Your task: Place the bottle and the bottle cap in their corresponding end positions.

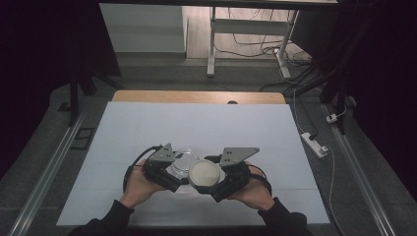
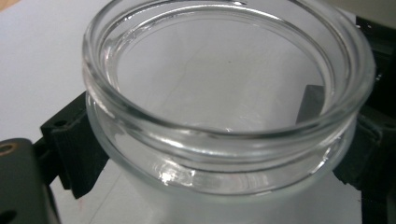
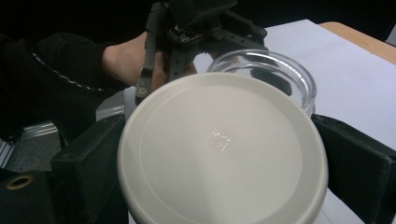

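Cream plastic lid (image 3: 222, 149) nearest, flat and face-up, clenched at its rim between the right gripper (image 1: 222, 181) fingers (image 3: 86, 163), held just beside the jar mouth and not yet over it. Clear glass jar (image 2: 224, 107) next, open and empty, gripped below its rolled lip by the left gripper (image 1: 164, 173) fingers (image 2: 70, 149), one at each side of the wall; seen from above, standing near the front middle of the desk (image 1: 196, 123) on its white sheet. Left hand (image 1: 136, 186) and right hand (image 1: 253, 189) close together at the near edge, sleeves dark. Farther off, bare white sheet, then the wooden back edge of the desk, and beyond it a white frame (image 1: 212, 44) with loose cables (image 1: 255, 46) on the floor. Risks, judged from here: lid brought down tilted and catching on one side of the lip, since held by the rim alone; smooth glass slipping or turning in the left grasp if pressed off-centre; lid edge knocking the left fingers, given how near the two grippers sit; hard closing chipping the glass.
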Tool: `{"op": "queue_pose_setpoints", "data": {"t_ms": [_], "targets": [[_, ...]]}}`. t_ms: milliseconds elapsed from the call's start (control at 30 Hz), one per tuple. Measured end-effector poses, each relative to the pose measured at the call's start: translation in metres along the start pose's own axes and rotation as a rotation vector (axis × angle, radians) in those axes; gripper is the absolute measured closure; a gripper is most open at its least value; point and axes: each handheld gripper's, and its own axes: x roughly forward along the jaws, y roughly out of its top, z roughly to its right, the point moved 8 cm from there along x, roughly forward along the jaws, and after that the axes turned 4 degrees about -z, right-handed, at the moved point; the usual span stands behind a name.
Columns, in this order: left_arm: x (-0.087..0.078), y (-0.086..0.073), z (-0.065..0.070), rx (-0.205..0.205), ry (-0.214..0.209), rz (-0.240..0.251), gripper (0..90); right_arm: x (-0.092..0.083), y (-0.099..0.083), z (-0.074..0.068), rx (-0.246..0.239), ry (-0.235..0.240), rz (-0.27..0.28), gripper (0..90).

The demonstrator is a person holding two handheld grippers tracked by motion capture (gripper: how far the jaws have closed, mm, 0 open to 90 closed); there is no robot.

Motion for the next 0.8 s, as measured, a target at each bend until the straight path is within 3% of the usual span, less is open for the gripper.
{"op": "queue_pose_setpoints", "data": {"t_ms": [333,800], "targets": [[-0.003,0.003,-0.015,-0.031,0.034,0.019,7.1,0.000,-0.004,-0.002,0.003,-0.009,0.003,7.0],[0.000,0.010,-0.031,-0.035,0.065,0.025,7.1,0.007,-0.020,-0.006,0.015,-0.023,-0.023,7.0]]}}
